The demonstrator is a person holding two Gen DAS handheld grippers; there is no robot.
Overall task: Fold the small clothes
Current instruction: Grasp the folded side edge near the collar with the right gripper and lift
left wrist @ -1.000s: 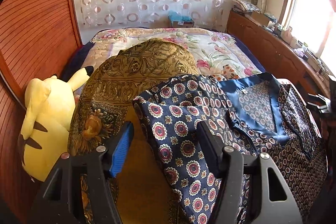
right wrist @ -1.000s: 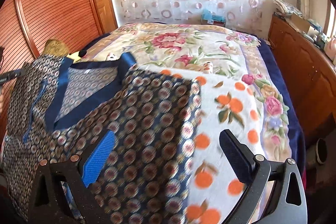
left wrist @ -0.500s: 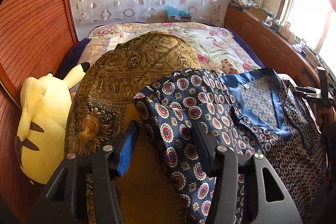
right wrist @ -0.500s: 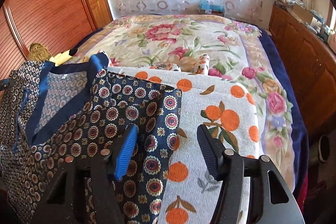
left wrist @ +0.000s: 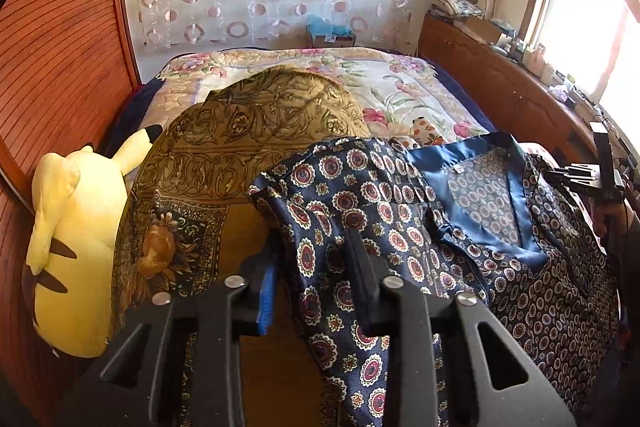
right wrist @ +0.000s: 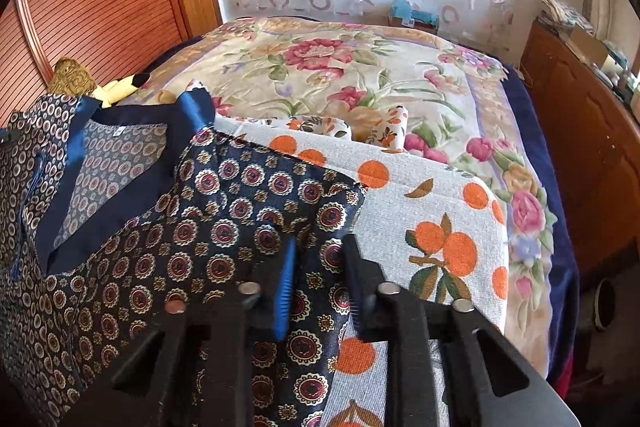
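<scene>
A navy top [left wrist: 500, 227] with medallion print and a blue satin collar lies flat on the bed. My left gripper [left wrist: 314, 247] rests on its left sleeve [left wrist: 340, 187]. Its jaws are closing with creased sleeve cloth between the pads, and a gap still shows. My right gripper [right wrist: 320, 247] sits on the outer edge of the right sleeve [right wrist: 260, 195]. Its jaws are closing too, with the sleeve cloth lying fairly flat between them. The collar [right wrist: 80, 147] shows at the left in the right wrist view.
A yellow plush toy [left wrist: 72, 227] and a gold patterned cloth [left wrist: 248, 131] lie left of the top. An orange-print cloth [right wrist: 432, 219] lies under its right side on the floral bedspread [right wrist: 340, 67]. A wooden cabinet [right wrist: 592, 131] runs along the right, and a wood-panelled wall [left wrist: 60, 47] along the left.
Both grippers' jaws have narrowed from wide apart to a small gap over the sleeves. The right gripper shifted across the sleeve edge; the left stayed in place.
</scene>
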